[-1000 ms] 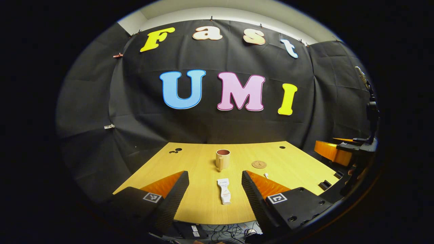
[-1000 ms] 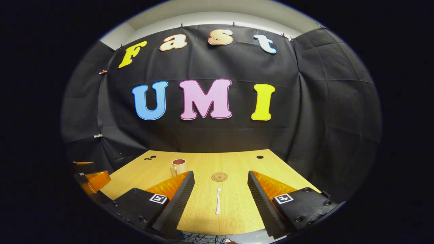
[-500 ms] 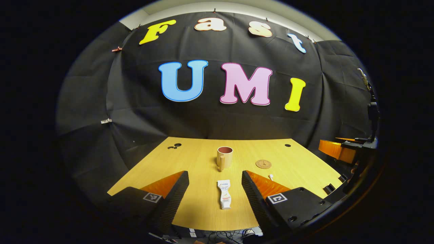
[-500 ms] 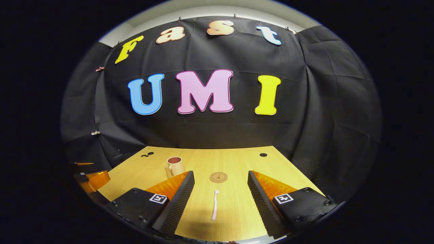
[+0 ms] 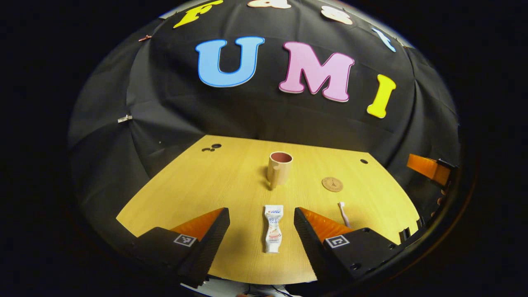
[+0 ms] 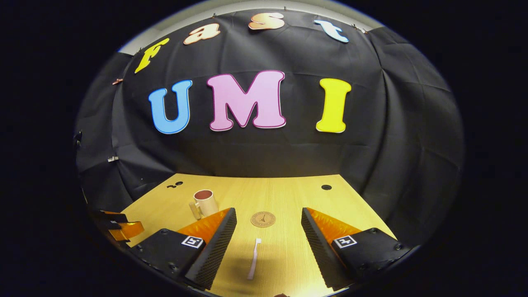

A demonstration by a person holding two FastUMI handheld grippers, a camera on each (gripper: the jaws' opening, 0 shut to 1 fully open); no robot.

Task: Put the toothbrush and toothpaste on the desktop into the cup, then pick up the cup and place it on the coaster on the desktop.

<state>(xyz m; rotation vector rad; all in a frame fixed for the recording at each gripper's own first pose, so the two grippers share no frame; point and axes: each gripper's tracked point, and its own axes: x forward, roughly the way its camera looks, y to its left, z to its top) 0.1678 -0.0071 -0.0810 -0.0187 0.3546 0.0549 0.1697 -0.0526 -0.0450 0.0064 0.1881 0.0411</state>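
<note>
Nearest us, the left tongs (image 5: 260,231) stand wide open and empty over the table's (image 5: 198,185) near edge, the white toothpaste tube (image 5: 273,229) lying flat between their fingers. The right tongs (image 6: 268,243), equally open and empty, frame the white toothbrush (image 6: 253,259). Beyond it lies the round coaster (image 6: 263,219). Mid-table, the beige cup (image 5: 279,169) stands upright, nothing blocking it.

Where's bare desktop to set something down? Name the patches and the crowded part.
Free: the wide stretch left of the cup out to the desktop edge, and the back strip behind the coaster. Crowded: the front middle, where the toothpaste and toothbrush lie.
</note>
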